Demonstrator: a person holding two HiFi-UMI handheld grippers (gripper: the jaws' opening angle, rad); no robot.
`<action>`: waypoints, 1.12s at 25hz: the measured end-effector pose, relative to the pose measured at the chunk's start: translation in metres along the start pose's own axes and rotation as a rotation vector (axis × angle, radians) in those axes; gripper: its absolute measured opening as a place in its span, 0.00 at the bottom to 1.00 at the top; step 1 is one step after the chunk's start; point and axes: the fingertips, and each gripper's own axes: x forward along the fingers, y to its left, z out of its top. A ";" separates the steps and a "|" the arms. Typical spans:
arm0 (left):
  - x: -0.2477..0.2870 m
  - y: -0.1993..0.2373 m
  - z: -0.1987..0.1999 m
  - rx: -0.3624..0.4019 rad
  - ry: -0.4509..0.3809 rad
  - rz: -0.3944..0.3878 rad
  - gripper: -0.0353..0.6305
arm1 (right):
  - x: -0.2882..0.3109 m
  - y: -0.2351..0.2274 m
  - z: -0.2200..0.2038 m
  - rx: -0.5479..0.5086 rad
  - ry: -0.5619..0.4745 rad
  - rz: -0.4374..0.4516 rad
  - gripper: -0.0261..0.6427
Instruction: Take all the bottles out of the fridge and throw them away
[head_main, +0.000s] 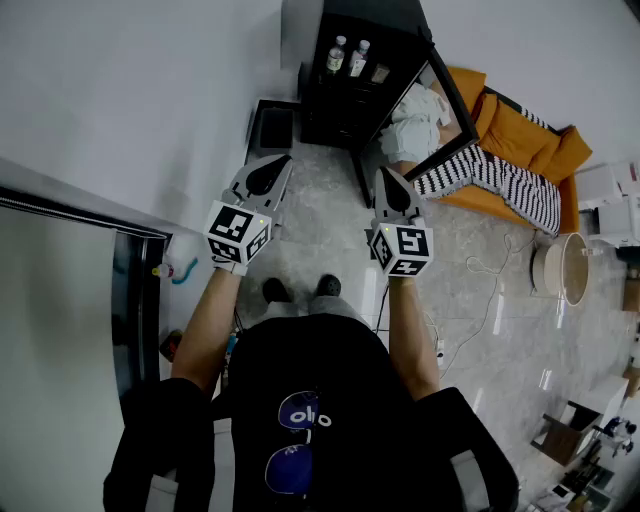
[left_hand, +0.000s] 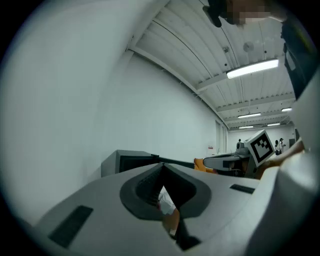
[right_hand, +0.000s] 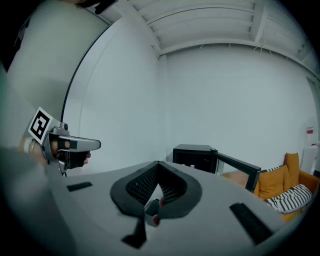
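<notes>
A black mini fridge (head_main: 345, 95) stands on the floor ahead of me against the wall, its glass door (head_main: 445, 110) swung open to the right. Two clear bottles with white caps stand side by side on its upper shelf, one on the left (head_main: 337, 55) and one on the right (head_main: 359, 57). My left gripper (head_main: 280, 163) and right gripper (head_main: 388, 176) are held side by side at waist height, well short of the fridge, both shut with nothing in them. The fridge (right_hand: 192, 155) also shows beyond the closed jaws in the right gripper view, and as a dark box (left_hand: 127, 162) in the left gripper view.
A dark open bin (head_main: 272, 125) sits left of the fridge. An orange sofa (head_main: 525, 140) with a striped blanket and a white bundle (head_main: 415, 125) lies behind the door. A white pail (head_main: 565, 268) and a floor cable (head_main: 490, 295) are at right. A dark-framed panel (head_main: 130, 300) is at left.
</notes>
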 end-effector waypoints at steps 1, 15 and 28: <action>0.000 0.001 0.000 -0.001 0.000 0.002 0.06 | 0.000 0.000 0.000 -0.001 0.002 0.000 0.04; 0.007 0.017 -0.014 -0.016 -0.002 0.023 0.06 | 0.020 0.008 -0.012 0.003 0.027 0.017 0.04; 0.128 0.053 -0.036 0.000 0.045 0.084 0.06 | 0.123 -0.079 -0.024 0.019 0.022 0.119 0.04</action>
